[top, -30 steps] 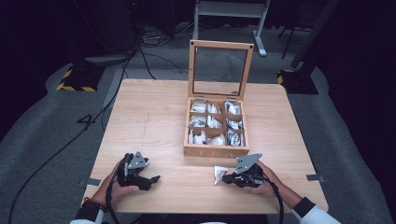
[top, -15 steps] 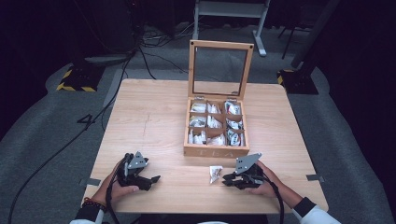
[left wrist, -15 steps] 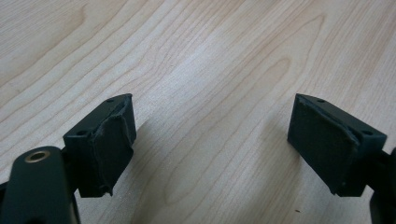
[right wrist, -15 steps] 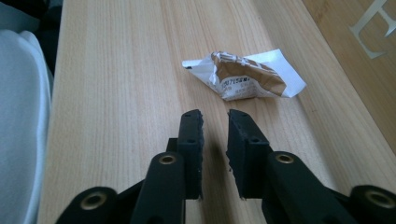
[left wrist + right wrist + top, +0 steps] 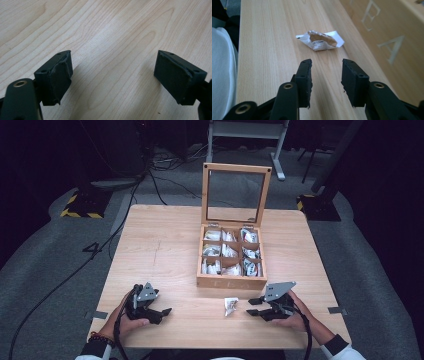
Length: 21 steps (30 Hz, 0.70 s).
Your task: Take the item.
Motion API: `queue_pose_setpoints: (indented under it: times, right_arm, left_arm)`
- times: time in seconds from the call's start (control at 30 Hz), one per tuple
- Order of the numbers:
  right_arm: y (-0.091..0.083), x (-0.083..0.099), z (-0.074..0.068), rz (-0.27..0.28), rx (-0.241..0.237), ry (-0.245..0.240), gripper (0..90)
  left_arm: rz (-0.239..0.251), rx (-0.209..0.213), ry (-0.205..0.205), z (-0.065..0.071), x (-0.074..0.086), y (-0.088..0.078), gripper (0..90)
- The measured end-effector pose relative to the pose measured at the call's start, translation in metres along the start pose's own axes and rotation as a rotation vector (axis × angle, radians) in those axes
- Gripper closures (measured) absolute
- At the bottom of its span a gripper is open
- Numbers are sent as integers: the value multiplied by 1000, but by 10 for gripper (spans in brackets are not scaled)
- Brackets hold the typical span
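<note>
A small white-and-brown sachet (image 5: 230,305) lies alone on the wooden table (image 5: 165,250), low and right of centre in the high view, just in front of the wooden compartment box (image 5: 230,282) and clear of its front wall. The right gripper (image 5: 255,306), at lower right, points left at the sachet with bare wood between its tips and the packet; its jaws have just been opening and stand partly apart with nothing between them. In the right gripper view the sachet (image 5: 320,40) sits above the jaws, the box's lettered front (image 5: 387,32) running along the right of the frame and the table's near edge along the left. The left gripper (image 5: 161,312), at lower left, rests close to the table's near edge, jaws spread and empty; the left gripper view shows plain wood (image 5: 112,50) between the pads (image 5: 58,80). A broad stretch of open tabletop fills the left half of the high view. The box's glass lid (image 5: 235,192) stands upright at upper centre, its six compartments packed with sachets.
</note>
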State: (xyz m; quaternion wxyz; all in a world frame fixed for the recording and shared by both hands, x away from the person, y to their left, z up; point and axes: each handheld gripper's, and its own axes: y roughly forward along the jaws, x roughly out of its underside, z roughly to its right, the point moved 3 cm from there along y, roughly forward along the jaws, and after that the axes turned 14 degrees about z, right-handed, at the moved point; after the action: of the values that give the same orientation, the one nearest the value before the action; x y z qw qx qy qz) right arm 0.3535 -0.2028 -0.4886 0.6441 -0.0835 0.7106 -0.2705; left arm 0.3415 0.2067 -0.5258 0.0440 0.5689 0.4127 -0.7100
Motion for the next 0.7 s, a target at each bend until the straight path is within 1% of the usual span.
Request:
queue_pose_setpoints:
  times: [0.1, 0.17, 0.27, 0.33, 0.4, 0.47, 0.5, 0.57, 0.63, 0.7]
  right_arm:
    - [-9, -2, 4, 23, 29, 3, 590]
    - [-15, -3, 6, 33, 40, 5, 576]
    - [-23, -4, 8, 48, 59, 2, 546]
    - [-28, -5, 10, 53, 76, -3, 521]
    - [-34, -6, 11, 65, 88, 4, 500]
    - [-40, -6, 13, 75, 103, 5, 472]
    - [-43, -6, 15, 77, 113, 5, 457]
    - [-49, -5, 19, 81, 148, 10, 424]
    - [-56, -4, 24, 89, 184, 19, 393]
    - [-62, -4, 30, 105, 227, 30, 371]
  left_arm:
    - [-10, -1, -2, 0, -1, 1, 157]
    - [-31, -8, -7, 1, -3, 1, 157]
    - [-40, -19, -20, 2, -5, 3, 157]
    - [-50, -18, -25, 2, -7, 3, 161]
    - [-40, 2, -41, 2, -9, 4, 163]
    - [-25, 3, -32, 2, -14, 4, 173]
    - [-20, -3, -35, 3, -17, 4, 176]
    - [-5, 3, -28, 2, -21, 4, 178]
    - [-1, -9, -30, 0, -25, 5, 178]
    - [2, -16, -23, -4, -30, 6, 178]
